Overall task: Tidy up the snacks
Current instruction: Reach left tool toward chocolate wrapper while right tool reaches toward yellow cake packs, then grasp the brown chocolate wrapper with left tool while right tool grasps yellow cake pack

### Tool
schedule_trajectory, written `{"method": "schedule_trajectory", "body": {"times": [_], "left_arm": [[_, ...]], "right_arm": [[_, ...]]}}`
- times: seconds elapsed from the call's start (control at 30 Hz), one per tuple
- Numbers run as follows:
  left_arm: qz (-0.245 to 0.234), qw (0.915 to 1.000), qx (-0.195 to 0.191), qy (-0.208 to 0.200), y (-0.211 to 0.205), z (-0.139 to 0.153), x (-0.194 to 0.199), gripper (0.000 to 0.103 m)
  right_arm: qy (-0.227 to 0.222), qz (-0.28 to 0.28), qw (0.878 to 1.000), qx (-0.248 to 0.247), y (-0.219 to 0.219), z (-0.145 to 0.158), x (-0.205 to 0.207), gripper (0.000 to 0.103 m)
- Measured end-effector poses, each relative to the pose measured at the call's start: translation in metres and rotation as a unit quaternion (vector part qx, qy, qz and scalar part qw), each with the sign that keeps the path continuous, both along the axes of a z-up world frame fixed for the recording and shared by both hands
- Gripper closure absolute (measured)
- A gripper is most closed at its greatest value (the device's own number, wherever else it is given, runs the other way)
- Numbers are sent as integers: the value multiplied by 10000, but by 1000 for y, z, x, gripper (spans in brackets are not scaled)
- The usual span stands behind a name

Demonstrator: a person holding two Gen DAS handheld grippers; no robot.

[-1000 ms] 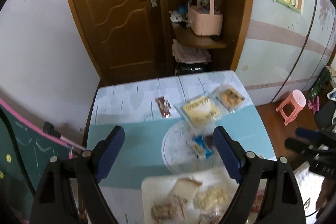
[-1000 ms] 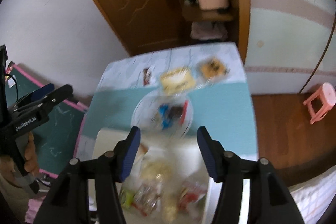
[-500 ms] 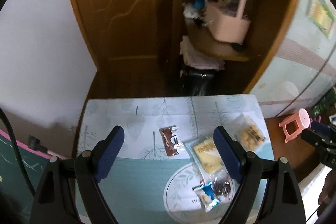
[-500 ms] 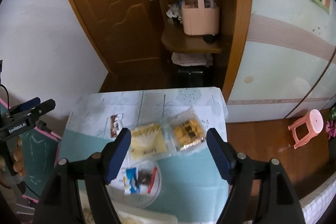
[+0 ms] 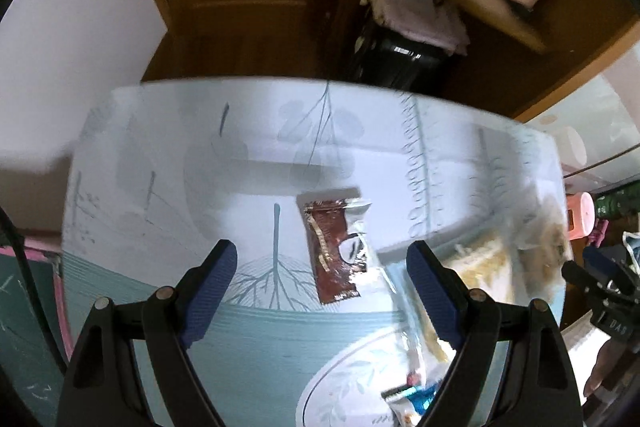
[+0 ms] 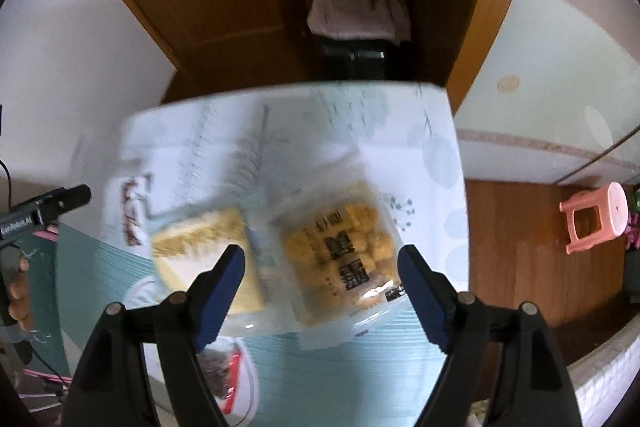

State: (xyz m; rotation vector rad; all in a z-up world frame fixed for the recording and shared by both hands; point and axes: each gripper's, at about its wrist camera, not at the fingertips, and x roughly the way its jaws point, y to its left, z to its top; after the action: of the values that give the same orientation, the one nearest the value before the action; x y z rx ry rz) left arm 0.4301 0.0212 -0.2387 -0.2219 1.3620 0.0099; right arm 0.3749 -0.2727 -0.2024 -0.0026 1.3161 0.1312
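Brown packet (image 5: pixel 336 251) mid-table (image 5: pixel 160 163), perhaps clear of edges

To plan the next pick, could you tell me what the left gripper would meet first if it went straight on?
Probably the brown snack packet lying between the left gripper's open fingers, though depth is unclear.

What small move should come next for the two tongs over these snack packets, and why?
Probably lower each a little further. The left tongs stand wide around the brown foil snack packet, lying flat on the pale leaf-print tablecloth. The right tongs, jaws opening, frame the clear bag of round golden biscuits. Neither seems to touch its packet, though blur makes that uncertain.
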Motion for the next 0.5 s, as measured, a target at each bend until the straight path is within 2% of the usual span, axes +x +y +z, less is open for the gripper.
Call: {"method": "schedule_trajectory", "body": {"times": [0.13,0.4,0.5], "left_arm": [[87,9997,-79,207,-2,-26,6,17],[294,9979,-273,503,-9,-64,12,17],[286,9983,-172,468,-14,-68,12,17]], "right_arm": [[172,-54,9998,-38,-1,-25,2,22],[151,-3,9992,-381,2,-37,11,11],[197,-28,9989,-431,2,-40,15,9]]}}
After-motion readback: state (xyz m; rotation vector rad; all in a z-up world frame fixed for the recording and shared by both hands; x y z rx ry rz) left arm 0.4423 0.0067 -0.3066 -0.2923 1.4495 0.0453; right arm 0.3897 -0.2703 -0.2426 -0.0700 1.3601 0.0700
